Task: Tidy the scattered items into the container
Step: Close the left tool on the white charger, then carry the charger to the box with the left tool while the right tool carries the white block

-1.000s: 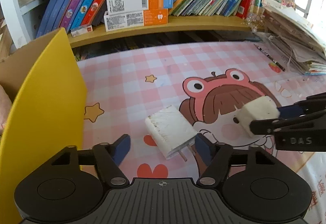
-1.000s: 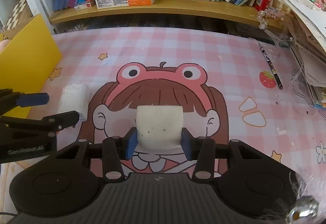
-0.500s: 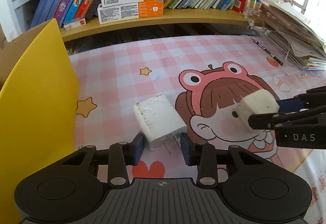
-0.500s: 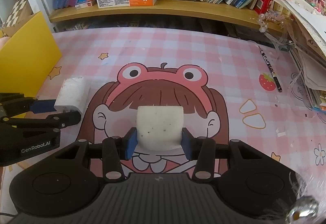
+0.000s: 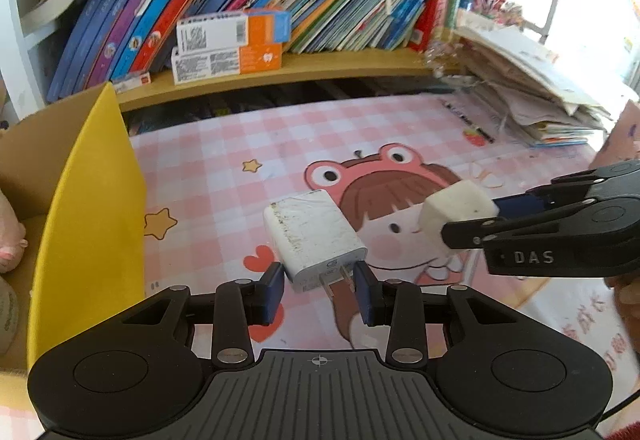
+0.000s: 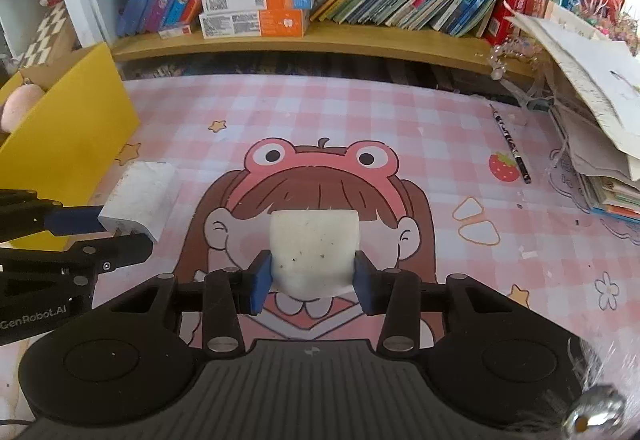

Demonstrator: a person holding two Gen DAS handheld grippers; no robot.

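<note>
Partly hidden, the yellow cardboard box (image 5: 88,208) runs off the left edge (contents hard to make out). Left gripper (image 5: 319,290) pinches the white plug adapter (image 5: 314,238) by its pronged end, above the pink cartoon mat (image 5: 224,144). Right gripper (image 6: 307,276) points far, level, clamping a white foam block (image 6: 314,246).

Left gripper (image 5: 319,290) matte black with ribbed centre plate, two round side discs, silver screws, blue finger pads (image 5: 273,292), "GenRobot.AI" lettering on its side, right gripper (image 6: 312,282) same black build, blue pads, "DAS" on its flank
</note>
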